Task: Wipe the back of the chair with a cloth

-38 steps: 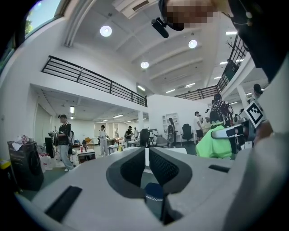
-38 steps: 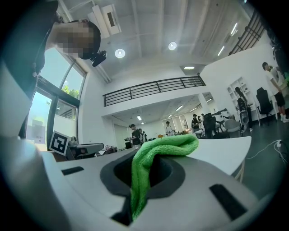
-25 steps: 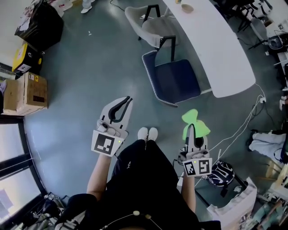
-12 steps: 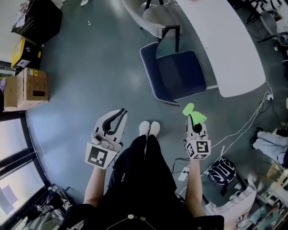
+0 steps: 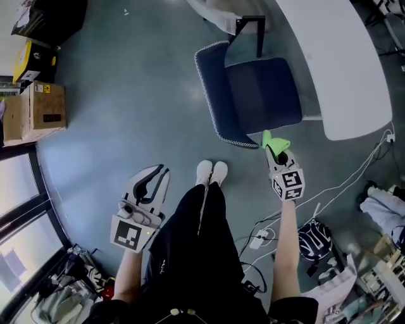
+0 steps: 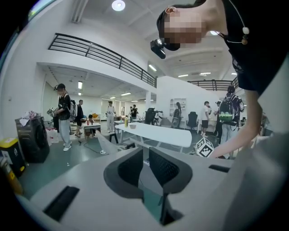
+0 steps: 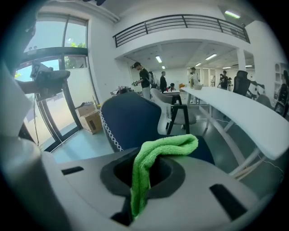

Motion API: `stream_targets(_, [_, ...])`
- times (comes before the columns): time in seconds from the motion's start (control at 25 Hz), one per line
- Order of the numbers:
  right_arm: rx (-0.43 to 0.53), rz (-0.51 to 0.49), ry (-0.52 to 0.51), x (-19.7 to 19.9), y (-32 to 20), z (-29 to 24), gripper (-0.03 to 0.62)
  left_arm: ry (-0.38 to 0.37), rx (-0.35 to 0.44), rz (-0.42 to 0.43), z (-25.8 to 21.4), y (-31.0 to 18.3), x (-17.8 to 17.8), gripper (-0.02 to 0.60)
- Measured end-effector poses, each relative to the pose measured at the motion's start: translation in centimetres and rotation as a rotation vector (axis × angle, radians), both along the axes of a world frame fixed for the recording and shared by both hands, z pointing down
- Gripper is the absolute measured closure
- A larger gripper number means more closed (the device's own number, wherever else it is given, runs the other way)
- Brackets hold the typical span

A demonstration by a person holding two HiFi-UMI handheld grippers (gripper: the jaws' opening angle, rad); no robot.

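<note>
A navy blue chair (image 5: 262, 95) stands on the grey floor in front of me, its back (image 5: 212, 95) edged with white stitching and turned toward the left. My right gripper (image 5: 276, 150) is shut on a bright green cloth (image 5: 271, 140), held just beside the chair's near corner. In the right gripper view the cloth (image 7: 167, 146) droops out of the right gripper (image 7: 149, 160), with the chair back (image 7: 128, 122) close ahead. My left gripper (image 5: 158, 177) hangs by my left leg, away from the chair, shut on nothing. In the left gripper view the left gripper (image 6: 145, 162) points across the room.
A long white table (image 5: 342, 63) runs along the chair's far side. A second, pale chair (image 5: 221, 12) stands beyond it. Cardboard boxes (image 5: 38, 114) sit at the left by the window. Cables (image 5: 342, 183) and a bag (image 5: 313, 243) lie on the floor at the right.
I have come closer to the chair. My right gripper has carried the green cloth forward to the chair's near corner. The left gripper has dropped back beside my leg.
</note>
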State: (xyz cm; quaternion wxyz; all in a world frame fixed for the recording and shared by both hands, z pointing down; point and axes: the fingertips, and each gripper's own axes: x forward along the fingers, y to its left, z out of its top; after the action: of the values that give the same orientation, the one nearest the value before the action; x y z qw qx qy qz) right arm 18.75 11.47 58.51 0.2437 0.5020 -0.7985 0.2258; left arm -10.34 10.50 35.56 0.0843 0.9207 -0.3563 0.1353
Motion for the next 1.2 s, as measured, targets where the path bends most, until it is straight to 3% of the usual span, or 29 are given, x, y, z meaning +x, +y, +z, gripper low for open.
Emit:
stream_targets(0.2, [-0.11,-0.108,0.023,0.5,-2.2,6.0,0.574,-0.058,-0.011,-0.074,1.7,0.8,-1.6,0.501])
stream_targets(0.48, [-0.165,-0.24,0.016,-1.7,-4.0,10.3,0.574,-0.02,-0.013,-0.147,2.1,0.9,-2.6,0.491])
stream_targets(0.72, [-0.181,-0.256,-0.066,-3.3,-5.0,9.4,0.574,-0.04,-0.058,-0.089,5.4,0.2,-1.1,0.491])
stream_targets(0.92, [-0.189,-0.307,-0.16,-5.1,-4.4,7.0,0.574,-0.029,-0.042,-0.05,6.2,-1.7,1.1,0.491])
stream_targets(1.2, [-0.152,-0.364,-0.19,-7.1,-4.0,3.7,0.574,-0.025,-0.006,0.011,6.2,-3.4,3.6,0.491])
